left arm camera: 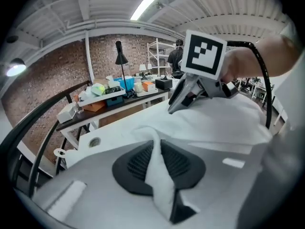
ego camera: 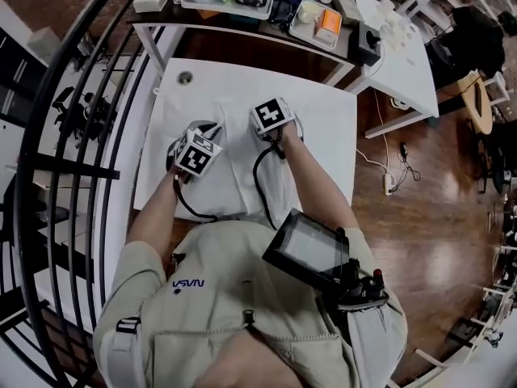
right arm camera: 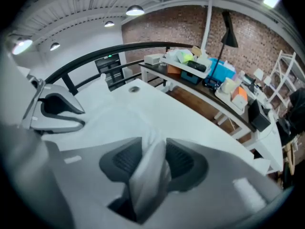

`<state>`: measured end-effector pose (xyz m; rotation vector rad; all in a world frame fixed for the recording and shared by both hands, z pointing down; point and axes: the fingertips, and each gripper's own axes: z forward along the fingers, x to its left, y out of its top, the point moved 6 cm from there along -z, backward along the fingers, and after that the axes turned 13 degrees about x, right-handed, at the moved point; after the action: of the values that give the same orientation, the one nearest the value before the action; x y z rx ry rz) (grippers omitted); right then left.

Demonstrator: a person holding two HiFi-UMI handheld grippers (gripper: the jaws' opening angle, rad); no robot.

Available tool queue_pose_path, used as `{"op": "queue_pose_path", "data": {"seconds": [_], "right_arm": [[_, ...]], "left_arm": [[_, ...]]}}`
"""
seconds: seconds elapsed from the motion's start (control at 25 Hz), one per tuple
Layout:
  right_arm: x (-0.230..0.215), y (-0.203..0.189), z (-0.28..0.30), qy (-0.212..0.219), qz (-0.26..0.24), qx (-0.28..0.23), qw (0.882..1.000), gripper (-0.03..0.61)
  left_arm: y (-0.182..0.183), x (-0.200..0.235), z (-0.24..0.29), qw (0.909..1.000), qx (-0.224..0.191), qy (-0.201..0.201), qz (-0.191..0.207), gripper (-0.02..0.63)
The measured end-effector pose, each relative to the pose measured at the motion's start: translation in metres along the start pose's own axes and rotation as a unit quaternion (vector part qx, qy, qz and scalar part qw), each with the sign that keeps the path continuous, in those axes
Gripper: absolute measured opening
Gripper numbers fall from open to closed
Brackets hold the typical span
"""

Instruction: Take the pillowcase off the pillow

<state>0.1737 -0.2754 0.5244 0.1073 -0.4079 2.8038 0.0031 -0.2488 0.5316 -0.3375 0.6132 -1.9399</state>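
A white pillow in its white pillowcase (ego camera: 234, 180) lies on the white table (ego camera: 327, 136), hard to tell apart from it. My left gripper (ego camera: 196, 140) sits on the pillow's left part. In the left gripper view, the left gripper (left arm camera: 157, 149) is shut on a raised fold of pillowcase fabric (left arm camera: 159, 180) pinched between its dark pads (left arm camera: 136, 163). My right gripper (ego camera: 273, 120) is a little farther and to the right. It (right arm camera: 150, 151) is shut on a thicker bunch of the same white fabric (right arm camera: 147, 175). Each gripper shows in the other's view, close by.
A dark desk (ego camera: 242, 23) with trays, boxes and a lamp stands just beyond the table. A black curved railing (ego camera: 73, 136) runs along the left. The table has a round cable hole (ego camera: 186, 77). Another white table (ego camera: 404, 55) stands at the back right, with wooden floor (ego camera: 428, 208) to the right.
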Motion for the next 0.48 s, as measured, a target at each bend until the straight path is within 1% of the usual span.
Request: {"op": "queue_pose_path", "data": {"seconds": [0.04,0.12,0.16,0.24,0.32,0.4,0.48], "right_arm": [[0.003,-0.002,0.001,-0.001,-0.001,-0.003,1.0,0.139],[0.005,0.001,-0.007,-0.009,-0.003,-0.033,0.999,0.027],[0.004,0.004,-0.015,-0.013,-0.003,-0.054,0.998,0.012],[-0.003,0.003,-0.031,-0.03,0.013,-0.08,0.996,0.011],[-0.019,-0.01,-0.045,-0.053,0.056,-0.087,0.993,0.011],[-0.041,-0.022,-0.059,-0.076,0.099,-0.107,0.986,0.009],[-0.069,-0.048,-0.069,-0.11,0.158,-0.105,0.976,0.009]], "left_arm": [[-0.001,-0.001,-0.004,0.9999,-0.008,0.011,0.005,0.043],[-0.003,0.0,-0.015,0.9989,-0.032,0.033,0.007,0.02],[-0.004,0.001,-0.023,0.9979,-0.049,0.043,0.004,0.017],[-0.002,0.003,-0.047,0.9946,-0.087,0.057,-0.007,0.015],[0.001,0.004,-0.074,0.99,-0.123,0.067,-0.015,0.014],[0.001,0.004,-0.096,0.9849,-0.153,0.078,-0.021,0.014],[-0.005,0.008,-0.112,0.9796,-0.174,0.096,-0.031,0.012]]}}
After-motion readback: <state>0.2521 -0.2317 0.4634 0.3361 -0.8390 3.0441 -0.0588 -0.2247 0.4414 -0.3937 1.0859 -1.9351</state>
